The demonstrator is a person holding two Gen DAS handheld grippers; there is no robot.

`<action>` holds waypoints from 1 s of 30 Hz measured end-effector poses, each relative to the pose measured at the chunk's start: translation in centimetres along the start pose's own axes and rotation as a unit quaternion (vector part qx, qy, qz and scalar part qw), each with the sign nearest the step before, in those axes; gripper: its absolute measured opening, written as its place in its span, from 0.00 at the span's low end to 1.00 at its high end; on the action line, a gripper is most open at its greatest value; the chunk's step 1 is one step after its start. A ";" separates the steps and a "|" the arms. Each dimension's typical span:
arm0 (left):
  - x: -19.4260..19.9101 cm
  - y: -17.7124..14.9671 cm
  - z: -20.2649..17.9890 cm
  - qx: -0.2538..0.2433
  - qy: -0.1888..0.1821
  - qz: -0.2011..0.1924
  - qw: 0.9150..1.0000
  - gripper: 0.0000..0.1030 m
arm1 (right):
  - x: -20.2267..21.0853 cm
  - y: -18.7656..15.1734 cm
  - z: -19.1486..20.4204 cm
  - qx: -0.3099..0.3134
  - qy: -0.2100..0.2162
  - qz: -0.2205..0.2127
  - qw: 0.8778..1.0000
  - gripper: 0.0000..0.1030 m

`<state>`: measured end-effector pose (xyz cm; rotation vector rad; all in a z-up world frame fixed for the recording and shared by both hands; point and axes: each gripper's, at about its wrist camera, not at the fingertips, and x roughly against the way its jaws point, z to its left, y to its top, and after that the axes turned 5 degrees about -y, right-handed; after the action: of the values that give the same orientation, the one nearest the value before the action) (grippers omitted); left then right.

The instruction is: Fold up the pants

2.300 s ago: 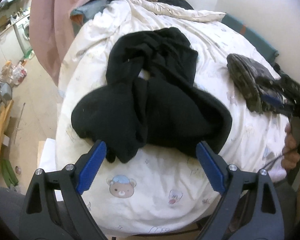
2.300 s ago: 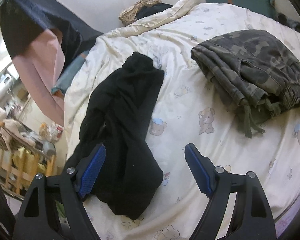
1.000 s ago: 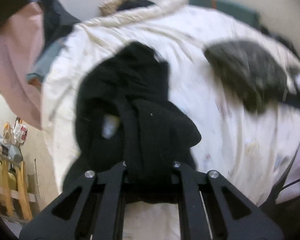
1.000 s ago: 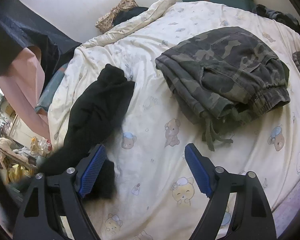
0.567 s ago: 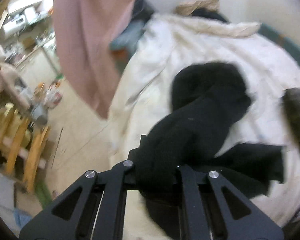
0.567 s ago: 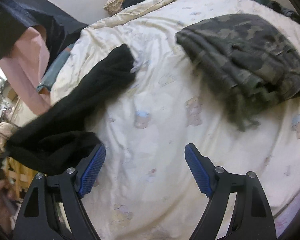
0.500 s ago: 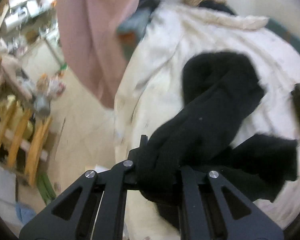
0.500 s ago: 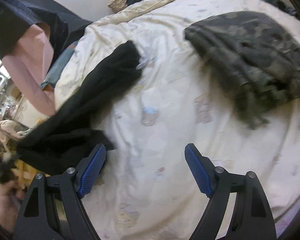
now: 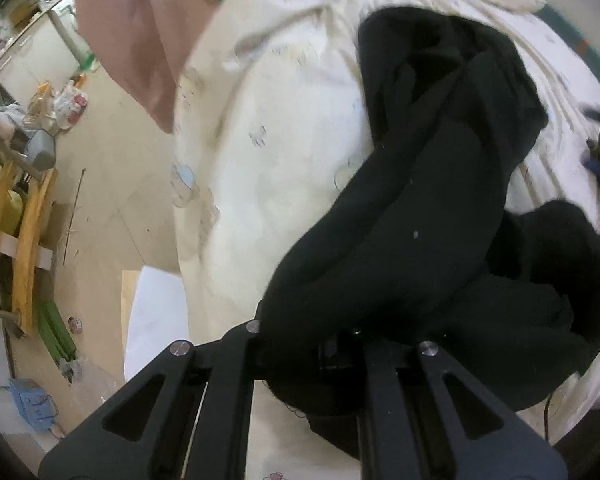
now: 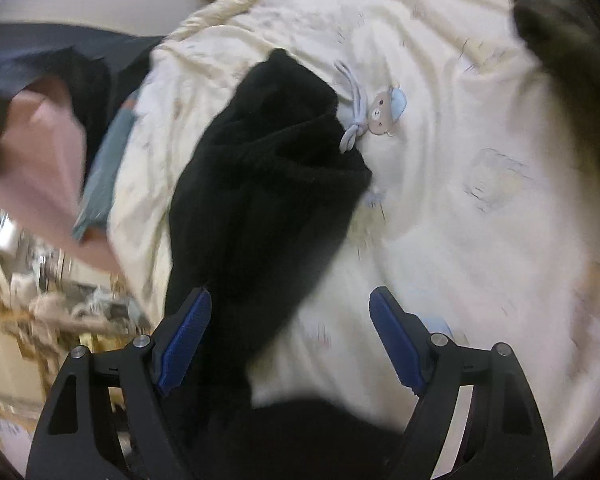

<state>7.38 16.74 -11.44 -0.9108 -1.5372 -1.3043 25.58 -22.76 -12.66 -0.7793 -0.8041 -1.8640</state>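
The left gripper had its fingers clamped tight on a thick bunch of the black fleece pants, the cloth swallowing the fingertips at the lower centre of the left wrist view. The right gripper stood with its blue-padded fingers spread wide and pressing on nothing, though black cloth ran up between them at the lower left of the right wrist view.

The pants lay as a twisted rope across the cream bear-print duvet, from the held bunch up toward the upper right of the left wrist view, a loose flap trailing at the right. This looked like the straightening step, before any fold: one end was held and the other was not. The next move would probably call for the right fingers to close on a free edge, so the two grippers could pull the garment flat.

The bed's side edge dropped to the floor at the left of that view, close to the bunch. Bare duvet offered room at the centre right of the right wrist view, short of the dark olive heap of clothing at the upper right
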 end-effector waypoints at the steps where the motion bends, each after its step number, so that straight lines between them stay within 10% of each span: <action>1: 0.0 -0.4 -0.2 -0.001 0.000 0.003 1.000 0.06 | -1.5 0.9 -0.3 -0.014 -0.012 0.002 1.000 0.81; 9: -2.9 -0.6 -1.4 -0.009 -0.006 0.046 0.999 0.06 | -9.5 4.6 -0.5 -0.063 0.003 0.033 0.997 0.77; 13: -4.0 -0.3 -2.4 -0.015 -0.013 0.059 0.998 0.04 | -9.4 4.5 2.0 -0.004 0.002 -0.001 1.000 0.09; 22: -2.0 -1.1 -6.1 -0.066 -0.051 0.042 0.996 0.04 | 5.1 4.8 4.9 0.071 0.040 -0.148 0.986 0.03; 30: 1.6 -3.5 -12.5 -0.122 -0.163 0.021 0.979 0.04 | 20.6 4.1 9.5 0.137 0.044 -0.249 0.958 0.03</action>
<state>5.76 3.79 -10.51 -1.3627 -1.6140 -1.3839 23.48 -26.98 9.93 -0.3307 -1.2552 -2.1387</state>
